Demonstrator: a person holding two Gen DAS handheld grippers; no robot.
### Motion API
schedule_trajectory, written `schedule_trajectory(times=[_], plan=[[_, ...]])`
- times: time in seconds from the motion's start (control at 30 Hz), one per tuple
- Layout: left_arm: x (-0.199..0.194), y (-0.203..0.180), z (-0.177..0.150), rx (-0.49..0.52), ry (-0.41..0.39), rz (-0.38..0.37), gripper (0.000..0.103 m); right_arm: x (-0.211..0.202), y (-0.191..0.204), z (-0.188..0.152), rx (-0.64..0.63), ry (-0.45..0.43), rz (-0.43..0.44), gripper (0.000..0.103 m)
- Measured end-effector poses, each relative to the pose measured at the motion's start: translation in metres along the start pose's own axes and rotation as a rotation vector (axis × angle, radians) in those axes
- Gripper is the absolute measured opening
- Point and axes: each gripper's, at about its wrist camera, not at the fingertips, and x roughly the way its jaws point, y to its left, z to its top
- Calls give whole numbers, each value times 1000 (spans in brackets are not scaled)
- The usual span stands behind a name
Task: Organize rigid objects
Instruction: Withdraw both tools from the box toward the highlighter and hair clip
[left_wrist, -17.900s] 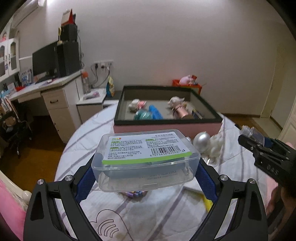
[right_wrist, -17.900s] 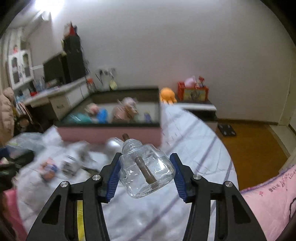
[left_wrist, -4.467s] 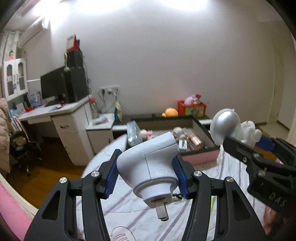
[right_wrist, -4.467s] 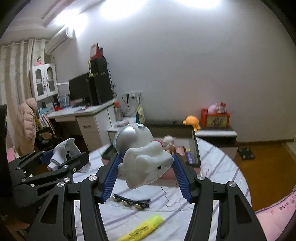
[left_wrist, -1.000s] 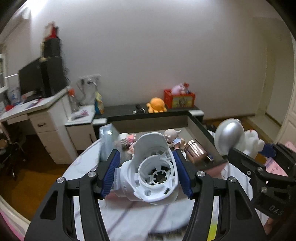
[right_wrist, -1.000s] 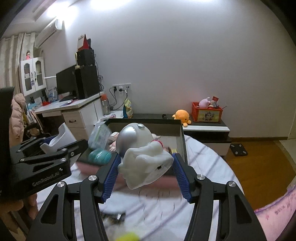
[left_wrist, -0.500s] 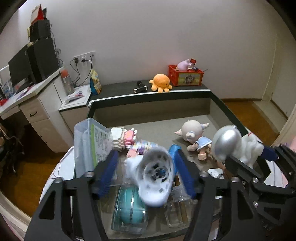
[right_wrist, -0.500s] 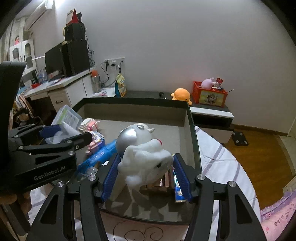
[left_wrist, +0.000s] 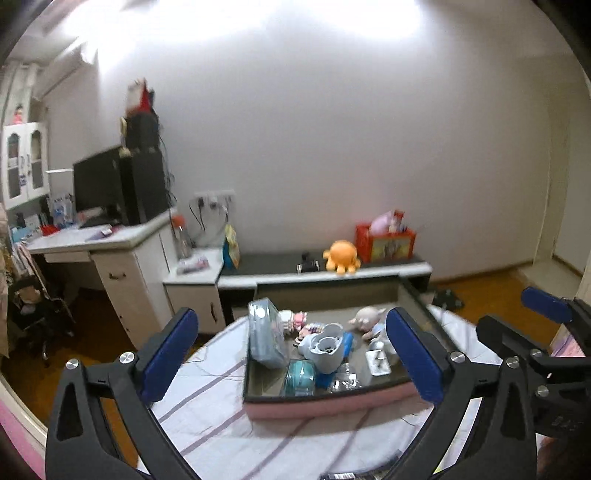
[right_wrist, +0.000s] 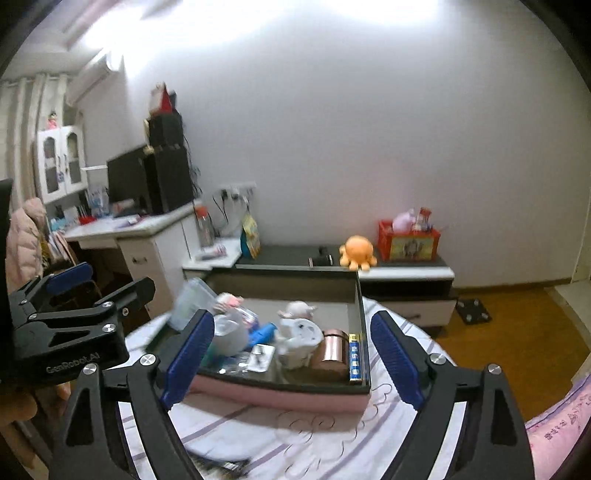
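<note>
The round counter (left_wrist: 221, 417), under a striped white cloth, carries the pink-sided box (left_wrist: 328, 400) near its far edge, and the box already holds the rigid objects: the clear plastic case (left_wrist: 266, 338), the white plug-in device (left_wrist: 323, 347), the white toy (right_wrist: 297, 341). The left claw (left_wrist: 291, 354) and the right claw (right_wrist: 291, 363) both hang wide apart and empty, short of the box. This looks like a gap between drops; next comes picking whatever dark item (right_wrist: 221, 466) lies at the near edge.

Striped bedsheet (left_wrist: 207, 417) carries pink-sided tray (left_wrist: 328, 404), near centre.
</note>
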Motion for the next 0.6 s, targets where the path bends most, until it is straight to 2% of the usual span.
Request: schedule_trajectory(times=[0.33,0.47,0.6], plan=[[-137,-3,-12,21,-173,36,103,-123,38,-9,-39,-161,3,88],[-170,-1,-23,0,-202,40,103,-156,45,-19,-47,-198,-19,88],[-186,-1,-31,-1,-197,28,103,-179,52,-30,-50,-222,-43,89]])
